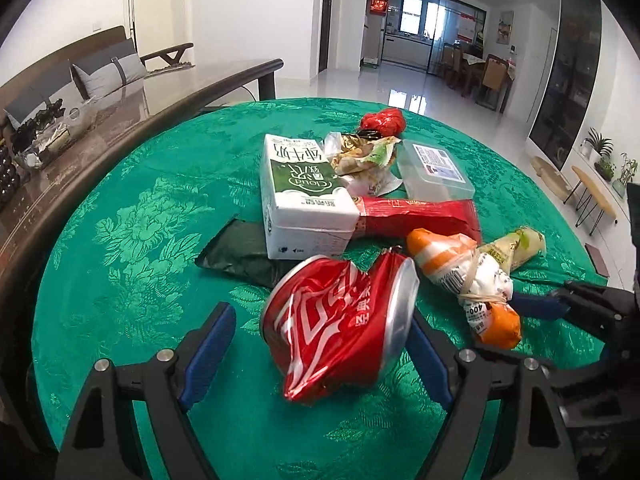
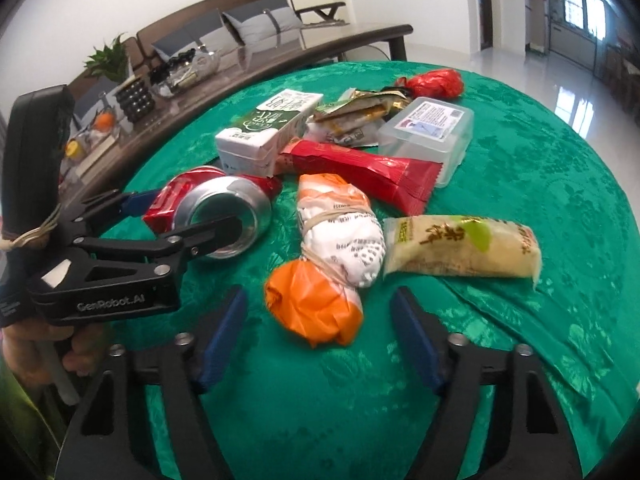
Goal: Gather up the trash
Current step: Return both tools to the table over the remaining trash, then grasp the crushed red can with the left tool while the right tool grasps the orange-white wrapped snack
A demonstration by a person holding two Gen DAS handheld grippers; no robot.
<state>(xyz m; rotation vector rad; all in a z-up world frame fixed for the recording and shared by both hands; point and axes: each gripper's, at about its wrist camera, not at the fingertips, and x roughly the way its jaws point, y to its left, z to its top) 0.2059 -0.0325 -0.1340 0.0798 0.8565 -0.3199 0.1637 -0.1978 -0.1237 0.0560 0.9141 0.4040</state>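
A crushed red cola can [image 1: 340,328] lies on the green tablecloth [image 1: 140,264]. My left gripper [image 1: 320,344] is open, its blue fingers on either side of the can; its right finger looks close to or touching the can's rim. In the right wrist view the can [image 2: 224,212] lies left with the left gripper [image 2: 188,216] around it. My right gripper [image 2: 320,332] is open around the near end of an orange and white tied bag [image 2: 328,256], also seen in the left wrist view [image 1: 468,280].
More trash lies beyond: a green and white milk carton [image 1: 304,196], a red snack wrapper [image 1: 420,216], a clear plastic box [image 1: 436,168], a yellow packet [image 2: 464,246], a dark green bag [image 1: 240,252], crumpled wrappers [image 1: 360,156]. A dark wooden table [image 1: 120,108] stands left.
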